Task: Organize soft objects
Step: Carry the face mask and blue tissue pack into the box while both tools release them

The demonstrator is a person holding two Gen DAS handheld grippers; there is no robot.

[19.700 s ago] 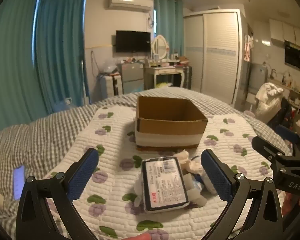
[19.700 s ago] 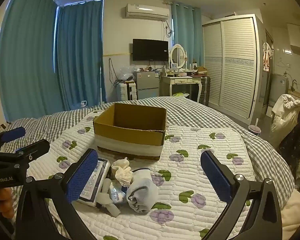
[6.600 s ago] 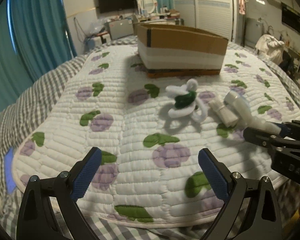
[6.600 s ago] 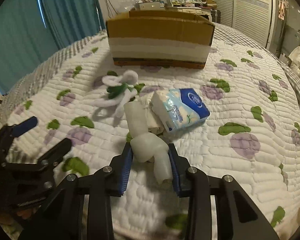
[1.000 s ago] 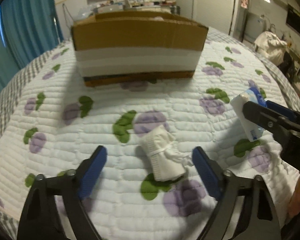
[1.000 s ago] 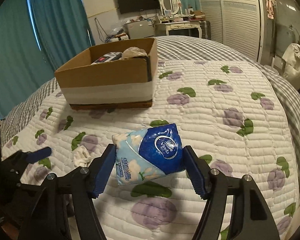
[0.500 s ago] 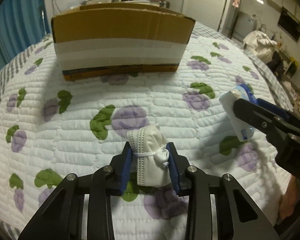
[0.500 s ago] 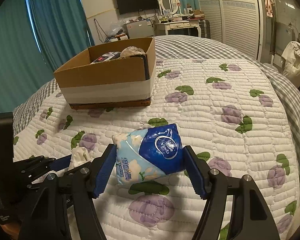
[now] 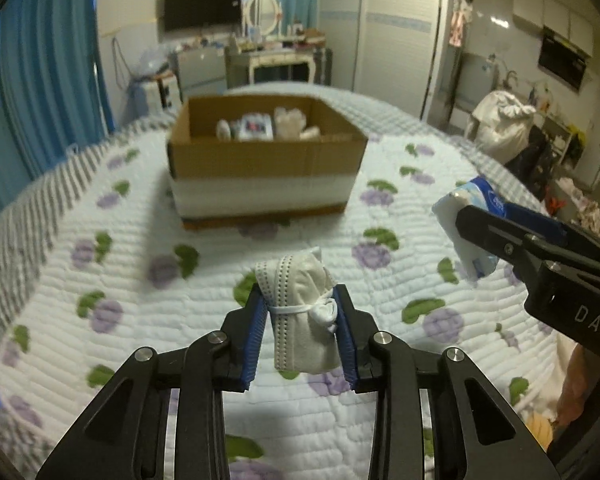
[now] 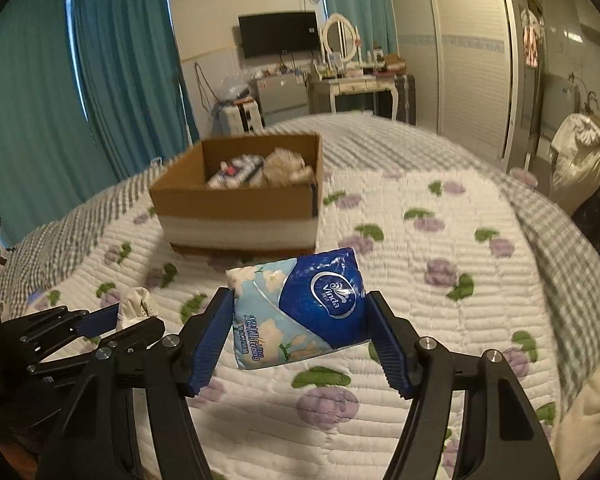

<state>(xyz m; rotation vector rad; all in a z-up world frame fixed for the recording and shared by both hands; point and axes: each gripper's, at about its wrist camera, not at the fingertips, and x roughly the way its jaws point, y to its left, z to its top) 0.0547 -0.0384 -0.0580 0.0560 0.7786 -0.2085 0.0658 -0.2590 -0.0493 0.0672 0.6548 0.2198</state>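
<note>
My left gripper (image 9: 300,312) is shut on a folded white face mask (image 9: 300,312) tied with its strap and holds it above the quilt. My right gripper (image 10: 300,316) is shut on a blue tissue pack (image 10: 300,312), also lifted off the quilt. The open cardboard box (image 9: 266,178) stands ahead on the bed and holds several soft items. It also shows in the right wrist view (image 10: 240,208). The right gripper with the pack shows at the right of the left wrist view (image 9: 476,228). The left gripper with the mask shows at the lower left of the right wrist view (image 10: 134,308).
The bed is covered by a white quilt (image 9: 100,280) with purple and green prints over a grey checked sheet (image 10: 540,216). Teal curtains (image 10: 60,100), a dressing table (image 9: 276,60) and wardrobes stand beyond the bed.
Both grippers have lifted with their loads. The mask has come up off the quilt and the box's inside has come into view.
</note>
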